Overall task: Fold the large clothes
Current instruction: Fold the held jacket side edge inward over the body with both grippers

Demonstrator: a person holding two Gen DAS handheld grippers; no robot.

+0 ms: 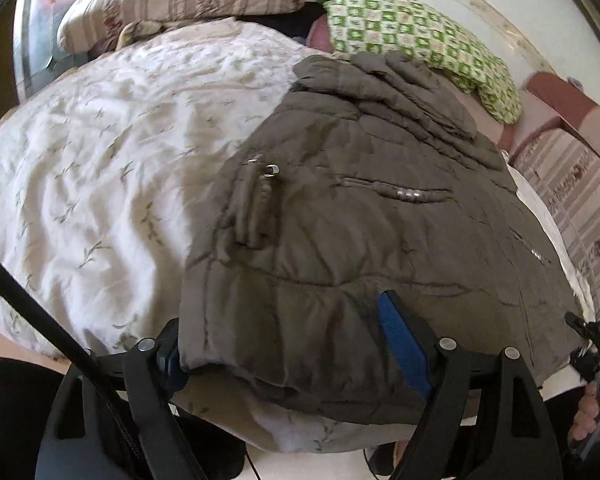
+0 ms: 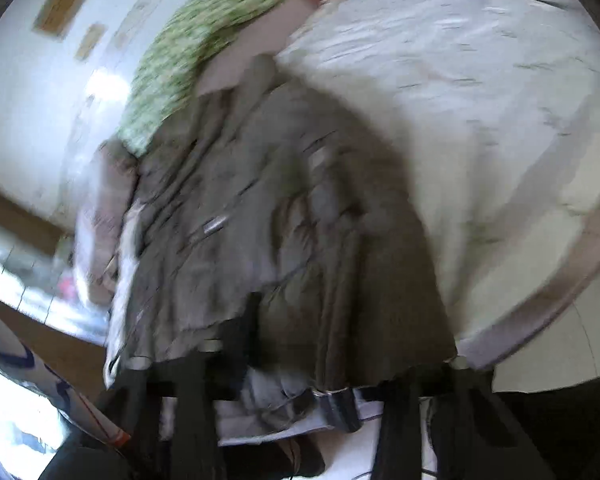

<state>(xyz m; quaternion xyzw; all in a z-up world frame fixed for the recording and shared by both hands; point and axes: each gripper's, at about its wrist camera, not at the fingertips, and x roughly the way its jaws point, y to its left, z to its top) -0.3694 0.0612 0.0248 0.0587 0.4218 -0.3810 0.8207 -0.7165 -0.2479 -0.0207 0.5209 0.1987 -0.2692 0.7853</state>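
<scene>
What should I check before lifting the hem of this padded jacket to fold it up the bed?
1. Left gripper on hem: the jacket edge lies between its fingers, but a firm pinch is not clear. Cannot tell.
2. Right gripper on hem: view blurred; hem lies between the fingers. Cannot tell.
3. Both sleeves folded in: folds show near the collar, blurred on the far side. Cannot tell.
4. Quilt free of the left fingers: white fabric bunches right under the hem. Cannot tell.
5. Landing area up the bed: green checked cloth touches the collar. Not ok.
</scene>
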